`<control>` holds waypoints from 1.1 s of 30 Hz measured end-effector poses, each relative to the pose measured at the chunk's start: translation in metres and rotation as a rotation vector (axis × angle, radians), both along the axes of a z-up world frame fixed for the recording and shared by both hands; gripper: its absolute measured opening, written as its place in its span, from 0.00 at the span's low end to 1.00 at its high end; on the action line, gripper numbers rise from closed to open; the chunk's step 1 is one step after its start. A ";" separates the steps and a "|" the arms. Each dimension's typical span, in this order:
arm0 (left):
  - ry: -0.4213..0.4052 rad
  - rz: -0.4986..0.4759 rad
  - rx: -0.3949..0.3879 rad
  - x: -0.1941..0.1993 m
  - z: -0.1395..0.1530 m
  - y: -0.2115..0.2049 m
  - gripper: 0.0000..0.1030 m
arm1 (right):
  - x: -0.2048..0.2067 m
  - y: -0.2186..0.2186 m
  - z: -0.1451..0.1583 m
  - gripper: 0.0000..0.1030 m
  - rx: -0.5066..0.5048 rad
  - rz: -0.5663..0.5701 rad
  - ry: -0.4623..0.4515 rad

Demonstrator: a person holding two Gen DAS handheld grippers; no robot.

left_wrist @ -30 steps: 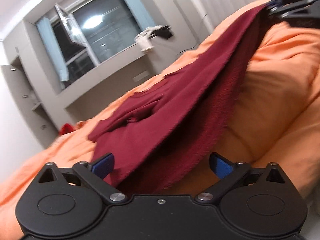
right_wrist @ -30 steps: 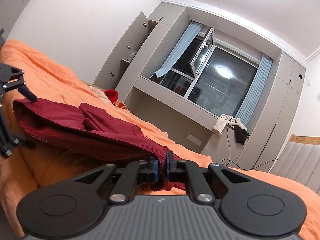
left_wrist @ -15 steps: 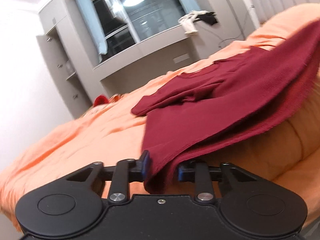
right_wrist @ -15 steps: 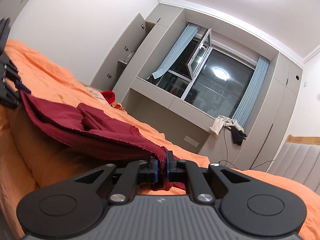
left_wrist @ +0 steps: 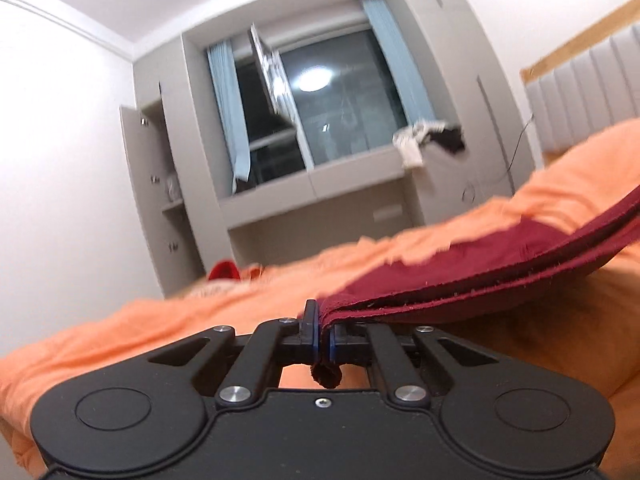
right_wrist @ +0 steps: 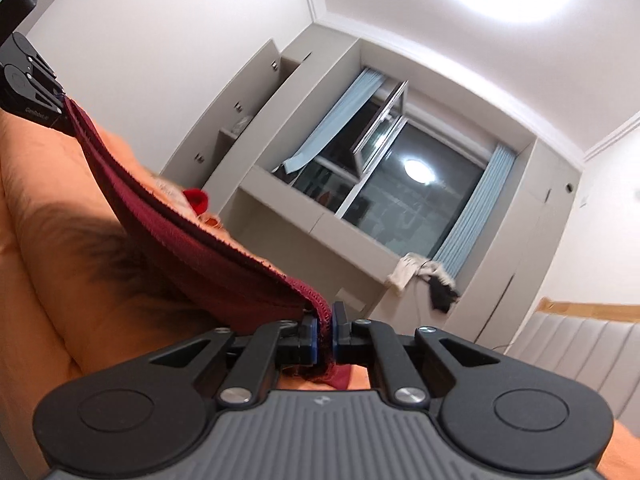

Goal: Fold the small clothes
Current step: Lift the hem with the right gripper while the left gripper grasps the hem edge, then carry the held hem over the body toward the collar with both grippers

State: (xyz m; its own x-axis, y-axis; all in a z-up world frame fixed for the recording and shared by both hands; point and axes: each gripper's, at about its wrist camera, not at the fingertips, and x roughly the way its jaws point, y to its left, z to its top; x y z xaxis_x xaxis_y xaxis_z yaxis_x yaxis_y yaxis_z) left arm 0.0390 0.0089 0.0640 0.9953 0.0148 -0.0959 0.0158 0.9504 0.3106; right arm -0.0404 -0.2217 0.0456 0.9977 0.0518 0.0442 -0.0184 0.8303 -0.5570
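My left gripper [left_wrist: 324, 340] is clamped on one corner of the dark red garment [left_wrist: 500, 264], a nub of cloth poking out behind the pads. My right gripper [right_wrist: 329, 334] is pinched on the opposite corner. The garment hangs between my two tools as a doubled band, its long axis running from one pair of jaws to the other: off to the right of my left tool, off to the left and ahead of my right one. It is raised off the orange duvet [left_wrist: 160, 328], sagging toward it in the middle. Both hands hold an end, so neither is nearer; I judge the fold depends on carrying this edge evenly. No containers are in view.
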 end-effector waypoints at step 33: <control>0.103 0.017 -0.160 0.165 0.076 0.006 0.04 | 0.212 0.010 0.042 0.07 -0.080 -0.079 0.074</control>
